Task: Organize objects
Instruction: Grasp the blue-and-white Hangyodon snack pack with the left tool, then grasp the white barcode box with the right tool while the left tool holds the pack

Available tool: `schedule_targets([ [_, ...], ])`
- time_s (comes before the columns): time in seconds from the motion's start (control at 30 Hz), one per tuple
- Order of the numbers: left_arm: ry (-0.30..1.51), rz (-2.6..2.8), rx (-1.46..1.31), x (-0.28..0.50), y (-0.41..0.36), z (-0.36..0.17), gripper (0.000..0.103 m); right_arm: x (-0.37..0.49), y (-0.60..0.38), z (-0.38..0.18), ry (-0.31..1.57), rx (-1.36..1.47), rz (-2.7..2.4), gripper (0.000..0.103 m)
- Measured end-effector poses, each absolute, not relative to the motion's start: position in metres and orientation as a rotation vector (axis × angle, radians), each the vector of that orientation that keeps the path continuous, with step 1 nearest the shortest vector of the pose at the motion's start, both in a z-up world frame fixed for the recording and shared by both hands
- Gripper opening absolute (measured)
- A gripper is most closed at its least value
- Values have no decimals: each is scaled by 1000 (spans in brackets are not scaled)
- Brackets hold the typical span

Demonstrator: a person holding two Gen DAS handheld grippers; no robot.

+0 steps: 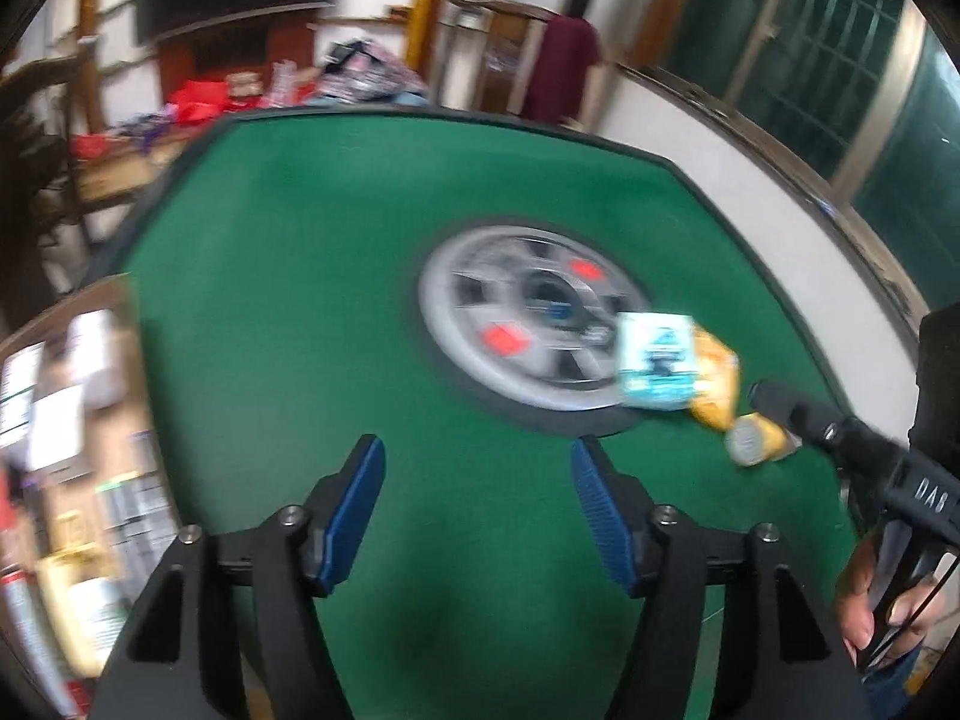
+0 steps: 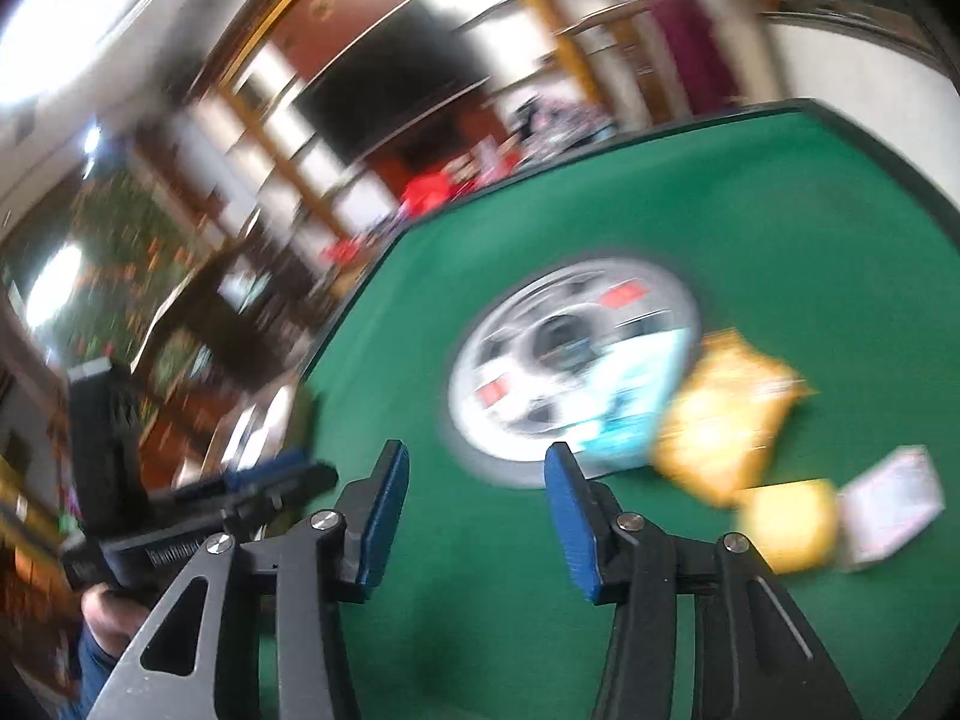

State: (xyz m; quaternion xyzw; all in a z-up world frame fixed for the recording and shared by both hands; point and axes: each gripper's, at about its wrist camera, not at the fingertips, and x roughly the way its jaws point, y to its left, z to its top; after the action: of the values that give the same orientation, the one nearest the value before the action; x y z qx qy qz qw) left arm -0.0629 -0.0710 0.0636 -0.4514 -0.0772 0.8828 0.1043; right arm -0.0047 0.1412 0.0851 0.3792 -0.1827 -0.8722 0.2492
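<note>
Pale-blue box (image 1: 657, 360) touching yellow bag (image 1: 714, 387), blurred; both grippers' jaws apart, empty.

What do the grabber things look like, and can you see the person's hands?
Both grippers, left gripper and right gripper, have black angular metal arms with silver bolts and ribbed blue pads on the fingers. White letters "DAS" mark the right one's black body in the left wrist view. A bare hand wraps its handle; no sleeve shows.
</note>
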Motion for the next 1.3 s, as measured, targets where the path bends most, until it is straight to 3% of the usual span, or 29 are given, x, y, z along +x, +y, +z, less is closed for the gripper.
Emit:
schedule_targets([
  [0.13,-310,2486,-1370,-101,-25,51,73,-2,211,92,-636,975,-2548,67],
  [0.3,-312,2440,-1433,-142,20,37,73,-3,249,83,-798,1009,-2539,67],
  [0.57,-137,2442,-1498,-175,64,13,74,-6,254,85,-827,1017,-2543,67],
  [0.63,-127,2455,-1490,-174,66,8,63,-7,258,82,-829,1030,-2561,67],
  [0.67,-61,2487,-1478,-170,69,8,48,-7,258,81,-824,1040,-2576,67],
  [0.7,-23,2495,-1471,-166,71,7,48,-8,259,81,-817,1053,-2595,67],
  [0.93,96,2588,-1433,-108,40,3,48,-16,278,59,-781,1228,-2671,68],
  [1.23,35,2665,-1359,-59,-13,-2,48,-22,254,39,-819,1284,-2365,72],
  [1.3,17,2653,-1354,-62,-16,-2,48,-20,248,43,-715,1304,-2456,72],
])
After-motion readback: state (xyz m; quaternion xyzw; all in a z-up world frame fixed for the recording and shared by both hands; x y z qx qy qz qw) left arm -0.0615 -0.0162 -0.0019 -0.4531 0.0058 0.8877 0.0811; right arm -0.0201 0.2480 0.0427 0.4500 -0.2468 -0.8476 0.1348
